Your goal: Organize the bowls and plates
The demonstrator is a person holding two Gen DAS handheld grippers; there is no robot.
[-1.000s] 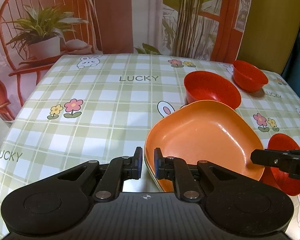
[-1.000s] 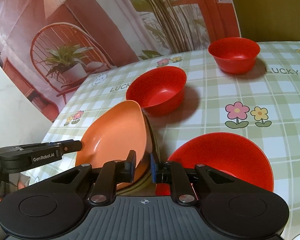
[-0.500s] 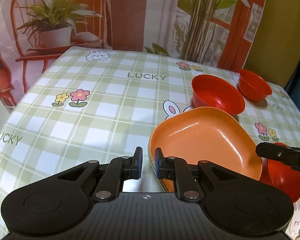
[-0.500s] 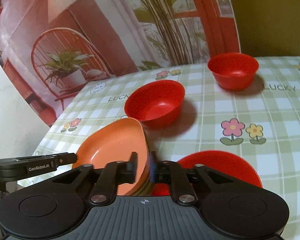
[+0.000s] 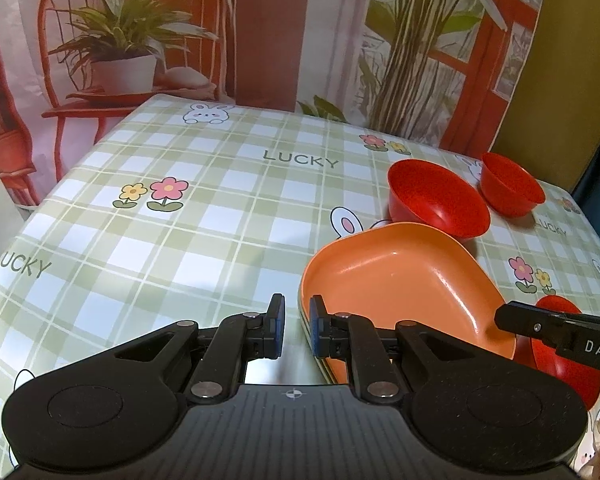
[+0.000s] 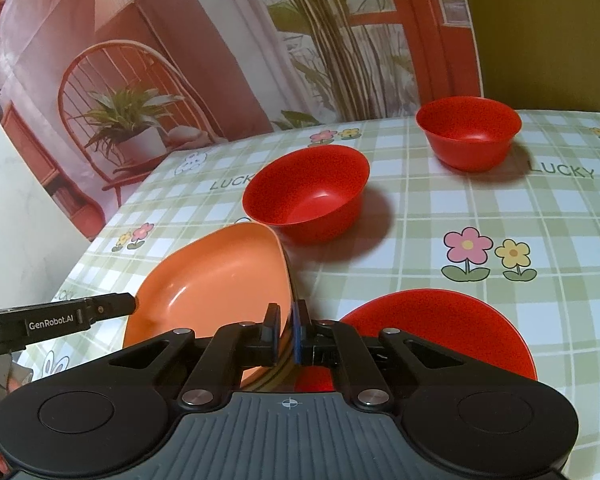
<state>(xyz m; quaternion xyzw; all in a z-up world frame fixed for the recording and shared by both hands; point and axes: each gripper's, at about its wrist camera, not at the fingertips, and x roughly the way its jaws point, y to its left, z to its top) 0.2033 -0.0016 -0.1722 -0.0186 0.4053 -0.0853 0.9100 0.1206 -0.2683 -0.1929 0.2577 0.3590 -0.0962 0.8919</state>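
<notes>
With both tools on one dish, clamped tight: left gripper pinching the near rim of the orange plate, right gripper squeezed shut on the opposite edge, having just finished closing. Plate tilted over the checked tablecloth, beside a red plate and just before two red bowls

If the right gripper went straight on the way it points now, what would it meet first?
The right gripper already pinches the orange plate's rim. Straight ahead, it would probably meet the nearer red bowl first; depth is unclear.
</notes>
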